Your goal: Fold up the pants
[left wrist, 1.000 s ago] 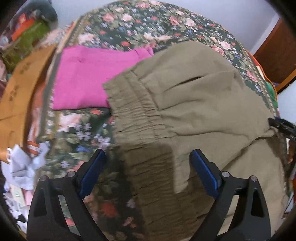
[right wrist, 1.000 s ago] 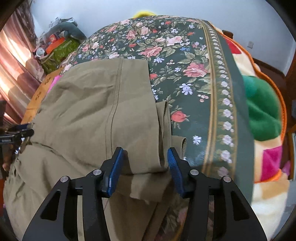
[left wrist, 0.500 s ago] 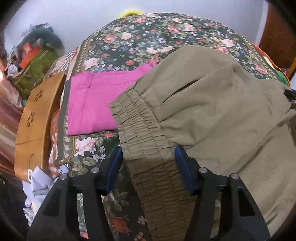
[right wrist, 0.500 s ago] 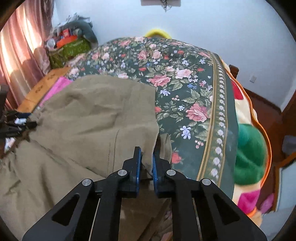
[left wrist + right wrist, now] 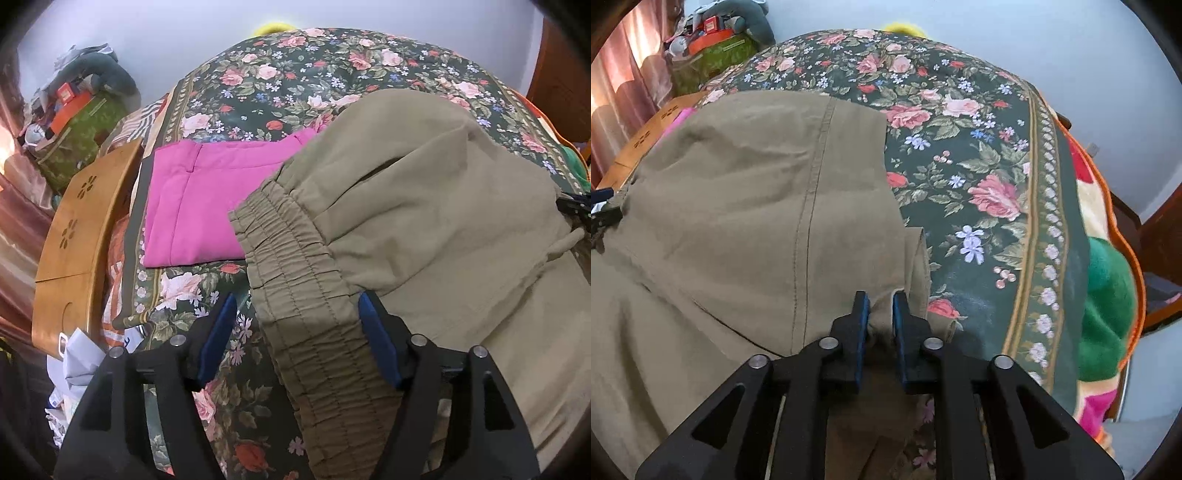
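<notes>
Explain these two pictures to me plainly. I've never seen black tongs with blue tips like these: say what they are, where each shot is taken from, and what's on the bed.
No robot here: a person holds a pair of tongs in each hand, with a camera on each looking along its fingers.

The left view shows the left tongs straddling the elastic waistband of the olive pants; the jaws are opening, with a gap on one side.

The right view shows the right tongs pinching a bunch of the pants' other end, jaws easing open slightly.

The pants lie on a floral bedspread, partly over a folded pink garment.
</notes>
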`<state>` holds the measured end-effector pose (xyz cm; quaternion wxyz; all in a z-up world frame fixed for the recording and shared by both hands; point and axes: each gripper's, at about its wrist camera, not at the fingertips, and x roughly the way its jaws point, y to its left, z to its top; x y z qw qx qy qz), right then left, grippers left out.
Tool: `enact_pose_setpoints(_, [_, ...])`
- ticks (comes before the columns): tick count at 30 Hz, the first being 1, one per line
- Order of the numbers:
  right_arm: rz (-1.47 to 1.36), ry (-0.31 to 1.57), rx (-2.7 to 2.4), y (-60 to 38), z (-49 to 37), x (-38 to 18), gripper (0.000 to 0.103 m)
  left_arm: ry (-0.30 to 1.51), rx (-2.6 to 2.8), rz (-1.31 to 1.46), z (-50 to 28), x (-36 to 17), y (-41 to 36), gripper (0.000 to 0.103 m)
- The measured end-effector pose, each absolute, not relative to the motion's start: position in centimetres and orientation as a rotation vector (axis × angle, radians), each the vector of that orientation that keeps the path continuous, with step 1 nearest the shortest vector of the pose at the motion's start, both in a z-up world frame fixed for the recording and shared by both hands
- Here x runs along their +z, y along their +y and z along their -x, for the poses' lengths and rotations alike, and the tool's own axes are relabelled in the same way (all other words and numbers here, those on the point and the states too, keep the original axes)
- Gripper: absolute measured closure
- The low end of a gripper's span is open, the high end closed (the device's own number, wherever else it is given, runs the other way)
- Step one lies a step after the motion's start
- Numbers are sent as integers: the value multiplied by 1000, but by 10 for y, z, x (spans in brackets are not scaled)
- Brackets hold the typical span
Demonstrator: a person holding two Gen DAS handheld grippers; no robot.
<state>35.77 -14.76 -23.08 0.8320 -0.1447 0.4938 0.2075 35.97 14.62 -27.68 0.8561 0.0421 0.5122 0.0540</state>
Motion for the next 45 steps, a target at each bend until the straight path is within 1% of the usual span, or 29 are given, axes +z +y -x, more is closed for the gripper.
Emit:
enact_pose_setpoints(4, [310,1032,419,-150,-353,-213,82,1071,104,-113,-354,-261,144,31])
enact_pose_setpoints(5, [308,1022,421,-151,-351,-206,79,1060,106,-124,-353,-256,144,31])
enact_pose_setpoints(6, [301,1009,422,-152,-349,-198,74,1052,105,-127,-352,-252,145,30])
enact_pose_setpoints(7, [291,994,424,-153,-348,-192,71,1039,102,-125,-350,-245,146,30])
enact_pose_setpoints(9, [256,950,432,-154,-345,-174,59,1017,97,-100,-348,-234,152,24])
enact_pose_setpoints(10, [239,928,436,-154,-344,-165,56,1001,98,-78,-348,-227,156,22])
enact_pose_setpoints(12, [209,893,444,-153,-345,-152,47,977,104,-36,-349,-217,165,18])
enact_pose_setpoints(14, [178,861,454,-149,-348,-140,41,958,119,9,-352,-209,175,17])
enact_pose_setpoints(18, [137,826,462,-137,-364,-129,39,953,162,70,-370,-207,196,16])
enact_pose_setpoints(22, [122,836,456,-126,-389,-136,38,985,182,103,-390,-221,210,16])
enact_pose_setpoints(33, [81,997,438,-96,-474,-205,38,1113,139,167,-431,-282,218,16])
enact_pose_setpoints(40, [83,1111,437,-76,-515,-247,38,1120,89,240,-449,-297,224,16])
enact_pose_setpoints(41, [69,1119,440,-76,-516,-251,38,1123,78,246,-451,-299,224,20])
enact_pose_setpoints(42, [48,1125,445,-77,-517,-255,38,1128,51,263,-453,-302,224,26])
enact_pose_setpoints(43, [24,1120,446,-78,-516,-258,39,1134,28,277,-454,-304,223,29])
enact_pose_setpoints(44, [3,1118,456,-79,-516,-259,44,1136,14,291,-455,-305,223,36])
enact_pose_setpoints(45, [-23,1124,471,-81,-515,-261,50,1139,-8,328,-455,-308,224,40])
